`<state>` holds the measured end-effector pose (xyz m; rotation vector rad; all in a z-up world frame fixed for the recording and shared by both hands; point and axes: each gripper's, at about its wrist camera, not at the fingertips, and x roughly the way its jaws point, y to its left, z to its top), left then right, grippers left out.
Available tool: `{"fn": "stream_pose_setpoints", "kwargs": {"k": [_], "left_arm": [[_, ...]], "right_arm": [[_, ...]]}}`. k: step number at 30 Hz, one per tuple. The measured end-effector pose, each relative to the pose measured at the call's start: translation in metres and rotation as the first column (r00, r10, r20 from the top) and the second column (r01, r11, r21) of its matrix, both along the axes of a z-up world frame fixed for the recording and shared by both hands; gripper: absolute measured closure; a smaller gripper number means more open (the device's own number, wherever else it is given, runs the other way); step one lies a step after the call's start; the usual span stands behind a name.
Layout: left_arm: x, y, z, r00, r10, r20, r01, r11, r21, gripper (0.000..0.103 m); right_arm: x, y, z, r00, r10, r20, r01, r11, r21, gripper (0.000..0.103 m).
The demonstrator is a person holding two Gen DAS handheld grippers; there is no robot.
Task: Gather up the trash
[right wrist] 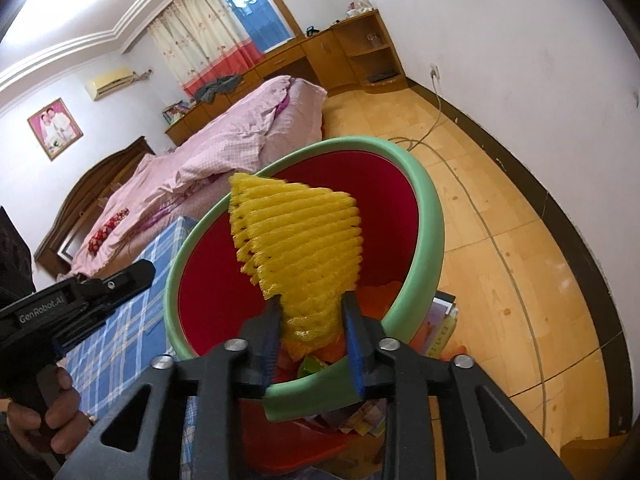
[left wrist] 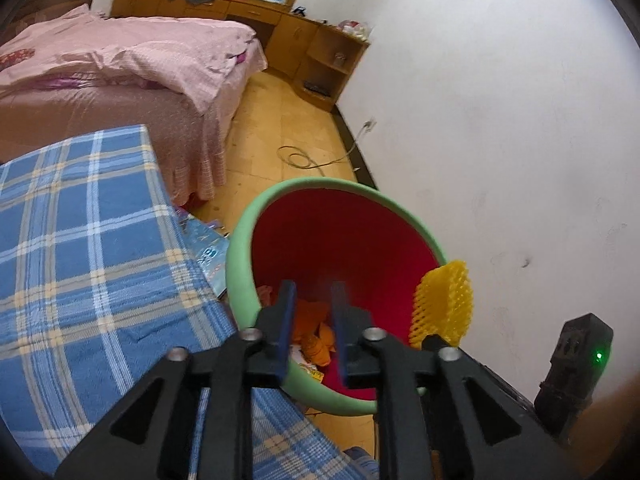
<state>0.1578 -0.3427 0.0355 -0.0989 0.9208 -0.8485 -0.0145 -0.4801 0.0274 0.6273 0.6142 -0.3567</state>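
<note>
A round bin with a green rim [left wrist: 240, 240] [right wrist: 432, 216] and red inside stands on the floor beside a blue plaid cloth. Orange scraps [left wrist: 316, 340] and other trash lie in its bottom. My right gripper [right wrist: 310, 322] is shut on a yellow foam fruit net [right wrist: 300, 236] and holds it over the bin's mouth; the net also shows in the left wrist view [left wrist: 444, 304]. My left gripper [left wrist: 314, 316] is open and empty, its fingers above the bin's near rim. It also shows from the side in the right wrist view [right wrist: 132, 276].
A blue plaid cloth surface [left wrist: 80, 260] lies left of the bin. A bed with a pink quilt [left wrist: 132, 60] is beyond it. Wooden cabinets [left wrist: 312, 40] line the far wall. A cable [left wrist: 304, 158] lies on the tiled floor. Books [right wrist: 440, 320] lie beside the bin.
</note>
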Motion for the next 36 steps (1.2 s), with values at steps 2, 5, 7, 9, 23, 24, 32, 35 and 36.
{"fn": "stream_pose_setpoints", "kwargs": {"k": [2, 5, 7, 9, 23, 24, 32, 35, 36], "left_arm": [[-0.002, 0.0, 0.002, 1.0, 0.017, 0.0, -0.017, 1.0, 0.017, 0.075], [-0.003, 0.009, 0.004, 0.999, 0.044, 0.009, -0.044, 0.998, 0.039, 0.071], [-0.005, 0.015, 0.006, 0.997, 0.07, 0.019, -0.071, 0.996, 0.063, 0.071], [-0.005, 0.02, 0.008, 0.996, 0.082, 0.021, -0.084, 0.993, 0.077, 0.071], [-0.041, 0.097, 0.034, 0.98, 0.18, 0.083, -0.189, 0.974, 0.121, 0.064], [-0.043, 0.104, 0.036, 0.976, 0.195, 0.092, -0.206, 0.97, 0.128, 0.064], [-0.07, 0.166, 0.048, 0.946, 0.29, 0.147, -0.311, 0.939, 0.149, 0.061], [-0.081, 0.188, 0.05, 0.934, 0.317, 0.164, -0.341, 0.928, 0.148, 0.057], [-0.085, 0.195, 0.051, 0.931, 0.323, 0.171, -0.349, 0.925, 0.152, 0.056]], "right_arm": [[0.001, 0.0, -0.002, 1.0, 0.008, 0.0, -0.008, 1.0, 0.01, 0.065], [0.002, 0.002, 0.0, 1.0, 0.02, 0.01, -0.02, 1.0, 0.01, 0.051], [0.001, 0.003, 0.002, 0.999, 0.03, 0.024, -0.03, 0.999, 0.023, 0.042], [-0.001, 0.006, 0.005, 0.999, 0.027, 0.033, -0.028, 0.999, 0.029, 0.039], [-0.012, 0.057, 0.045, 0.986, 0.153, 0.071, -0.153, 0.988, -0.013, 0.031], [-0.011, 0.063, 0.046, 0.983, 0.169, 0.069, -0.168, 0.986, -0.012, 0.03], [-0.015, 0.112, 0.059, 0.957, 0.278, 0.087, -0.276, 0.961, -0.03, 0.03], [-0.018, 0.132, 0.065, 0.947, 0.308, 0.093, -0.304, 0.951, -0.054, 0.027], [-0.019, 0.137, 0.067, 0.944, 0.315, 0.094, -0.31, 0.949, -0.062, 0.027]]}}
